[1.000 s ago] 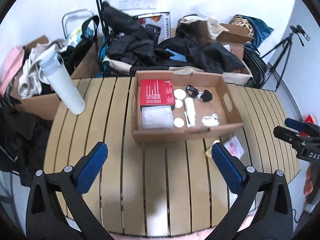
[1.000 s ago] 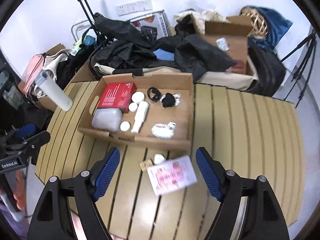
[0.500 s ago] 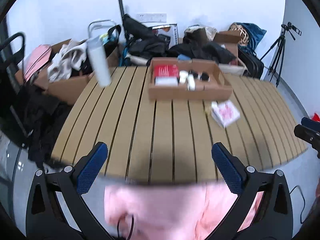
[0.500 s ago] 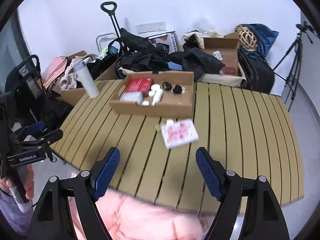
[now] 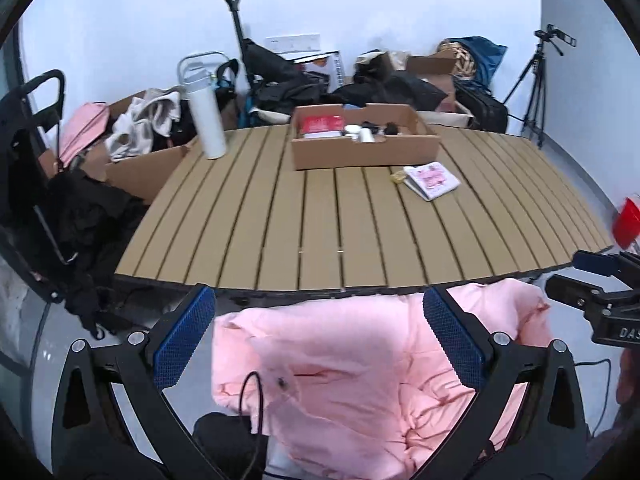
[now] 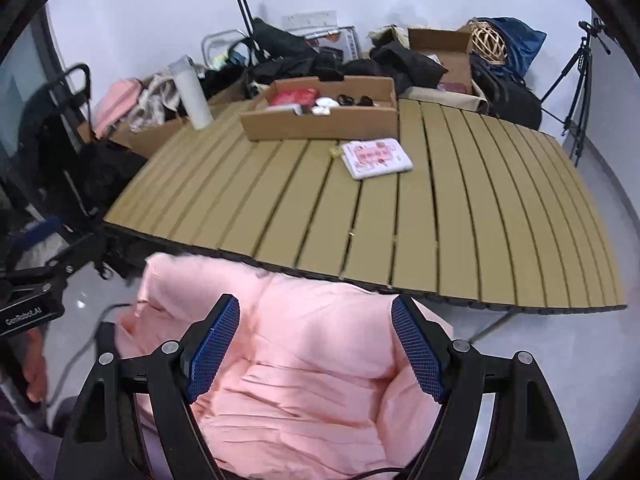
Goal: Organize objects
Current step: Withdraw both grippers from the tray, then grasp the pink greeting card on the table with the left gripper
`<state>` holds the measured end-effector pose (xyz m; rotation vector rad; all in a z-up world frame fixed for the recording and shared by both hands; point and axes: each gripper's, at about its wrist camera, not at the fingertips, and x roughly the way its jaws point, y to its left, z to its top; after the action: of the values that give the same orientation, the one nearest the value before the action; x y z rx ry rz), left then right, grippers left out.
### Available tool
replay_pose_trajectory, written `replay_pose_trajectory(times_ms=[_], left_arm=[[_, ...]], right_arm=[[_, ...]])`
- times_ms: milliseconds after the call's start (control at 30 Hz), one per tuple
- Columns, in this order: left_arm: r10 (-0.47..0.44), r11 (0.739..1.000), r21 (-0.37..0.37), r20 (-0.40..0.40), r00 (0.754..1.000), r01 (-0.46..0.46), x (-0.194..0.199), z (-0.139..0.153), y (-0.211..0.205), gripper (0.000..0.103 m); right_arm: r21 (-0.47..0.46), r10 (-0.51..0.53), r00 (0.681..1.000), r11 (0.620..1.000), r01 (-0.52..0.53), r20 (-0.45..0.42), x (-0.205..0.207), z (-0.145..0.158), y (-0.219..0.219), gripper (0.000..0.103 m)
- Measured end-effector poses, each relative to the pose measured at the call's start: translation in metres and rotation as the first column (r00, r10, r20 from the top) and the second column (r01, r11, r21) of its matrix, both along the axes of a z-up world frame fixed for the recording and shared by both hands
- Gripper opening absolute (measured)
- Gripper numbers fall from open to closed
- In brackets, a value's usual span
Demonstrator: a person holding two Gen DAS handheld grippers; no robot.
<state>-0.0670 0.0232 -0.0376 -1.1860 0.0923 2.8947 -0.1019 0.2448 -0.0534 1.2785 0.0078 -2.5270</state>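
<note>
Left gripper and right gripper — jaws apart, empty — over pink fabric beside the slatted table; cardboard tray at the table's far side.

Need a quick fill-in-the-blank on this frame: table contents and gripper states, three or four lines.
1. The pink-printed packet lies on the table, ____ the cardboard box.
2. The white bottle stands ____ near the table's far left corner.
3. Both the left gripper and the right gripper have their fingers ____.
4. Below both grippers, off the table's near edge, is a ____ padded garment.

Missing words: outside; upright; open; pink
</note>
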Motion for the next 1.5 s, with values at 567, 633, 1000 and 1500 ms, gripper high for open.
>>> replay_pose_trajectory(times_ms=[567,633,1000,1500], left_arm=[[-0.112,0.937,0.340,0.079,0.991,0.079,-0.179,-0.058,0.066,0.090],[-0.126,0.916,0.392,0.085,0.988,0.083,-0.213,-0.076,0.080,0.078],[-0.190,0.928,0.357,0.210,0.959,0.106,-0.299,-0.161,0.127,0.040],[-0.271,0.926,0.323,0.212,0.939,0.194,-0.217,-0.135,0.114,0.011]], right_arm=[[0.033,-0.006,0.990,0.999,0.011,-0.139,-0.106,-0.032,0.043,0.082],[0.009,0.005,0.991,1.000,-0.004,-0.137,-0.142,-0.035,0.048,0.082],[-0.088,0.055,0.997,0.995,-0.051,0.044,-0.314,-0.115,0.049,0.047],[-0.089,0.080,0.997,0.993,-0.080,-0.002,-0.200,-0.108,0.041,0.006]])
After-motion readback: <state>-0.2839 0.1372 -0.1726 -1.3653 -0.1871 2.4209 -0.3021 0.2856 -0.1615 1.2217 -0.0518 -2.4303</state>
